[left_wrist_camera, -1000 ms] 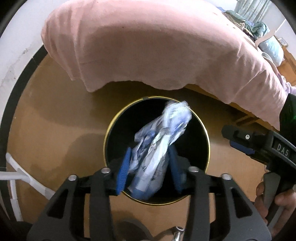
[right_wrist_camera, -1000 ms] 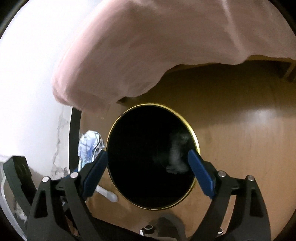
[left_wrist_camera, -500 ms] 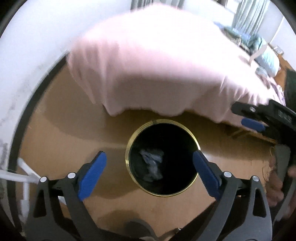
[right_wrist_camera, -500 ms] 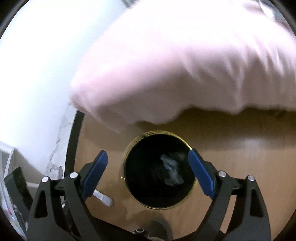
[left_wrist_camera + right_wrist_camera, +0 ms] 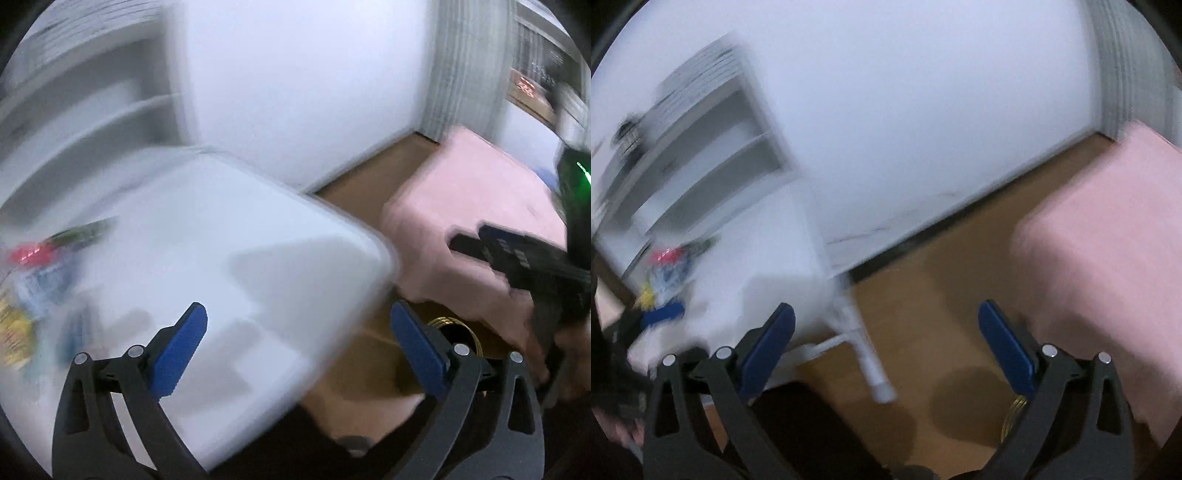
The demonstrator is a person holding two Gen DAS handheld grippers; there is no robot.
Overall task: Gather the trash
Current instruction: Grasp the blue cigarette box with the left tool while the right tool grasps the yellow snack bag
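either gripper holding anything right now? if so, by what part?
Nothing held. The left gripper and the right gripper both show jaws spread wide with no object between them. Blurred colourful trash lies apart on the white table.

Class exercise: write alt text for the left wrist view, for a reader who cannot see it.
Motion-blurred fisheye view: the left gripper, fingers spread open and empty, points at a white table with blurred colourful litter at its far left. To the right are wood floor, a gold-rimmed bin, a pink bedspread and the hand-held right gripper.
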